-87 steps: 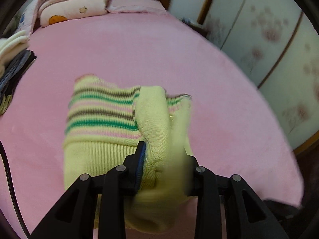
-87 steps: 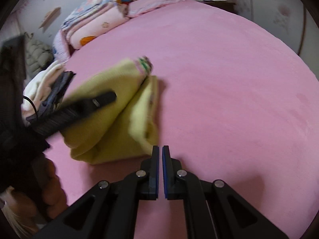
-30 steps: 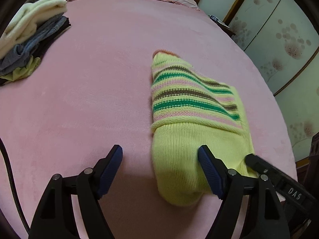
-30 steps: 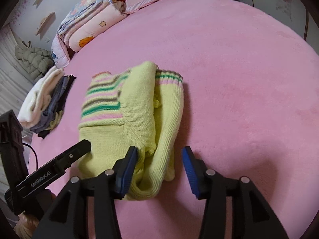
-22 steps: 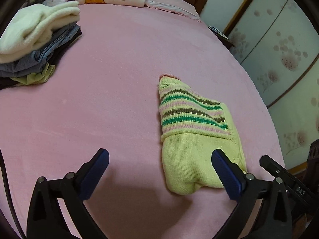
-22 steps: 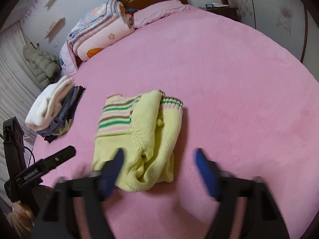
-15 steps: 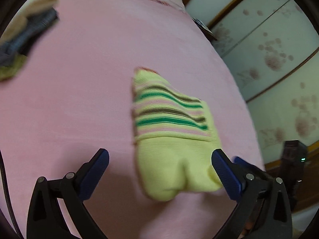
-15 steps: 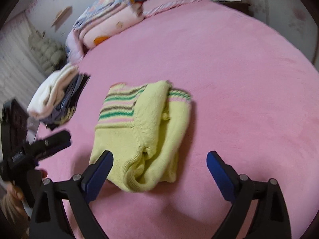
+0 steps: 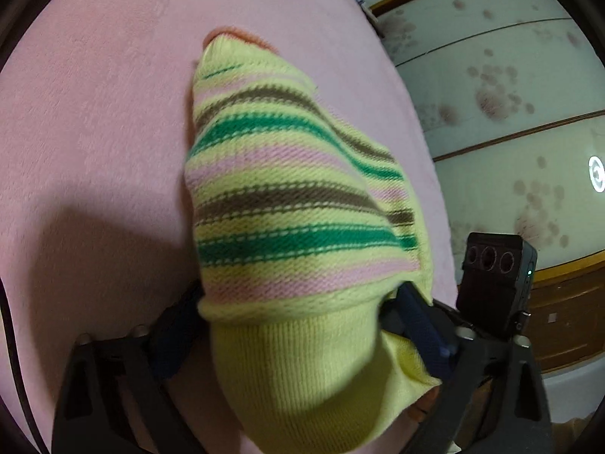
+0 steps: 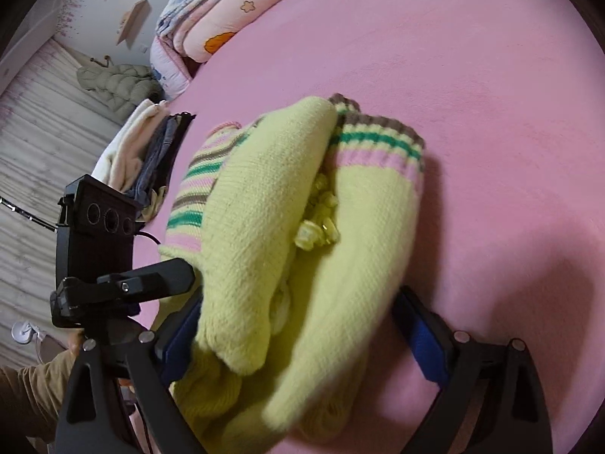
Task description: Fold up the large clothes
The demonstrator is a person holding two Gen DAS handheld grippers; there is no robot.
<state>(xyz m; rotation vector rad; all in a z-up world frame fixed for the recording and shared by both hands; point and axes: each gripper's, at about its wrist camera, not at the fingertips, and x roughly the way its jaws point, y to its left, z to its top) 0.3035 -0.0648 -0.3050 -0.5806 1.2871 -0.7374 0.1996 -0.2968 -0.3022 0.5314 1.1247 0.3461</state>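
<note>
Wool like this is soft, light and floppy, so the folded sweater [image 9: 295, 208] is judged likely to sag and come undone if it is picked up by one edge. It lies on the pink bed [image 9: 94, 113], bunched into a thick bundle with the striped part on top. It is best taken at the thick near end, with all the layers caught together.

Both tools are tipped down at the bed, side by side, at that near end. The left fingers [image 9: 177, 333] have just been closing with the sweater between them. Both blue pads touch the wool, but a firm squeeze cannot be told. The right fingers [image 10: 419, 336] have just been opening and are spread wide, with the bundle between them and not squeezed.
</note>
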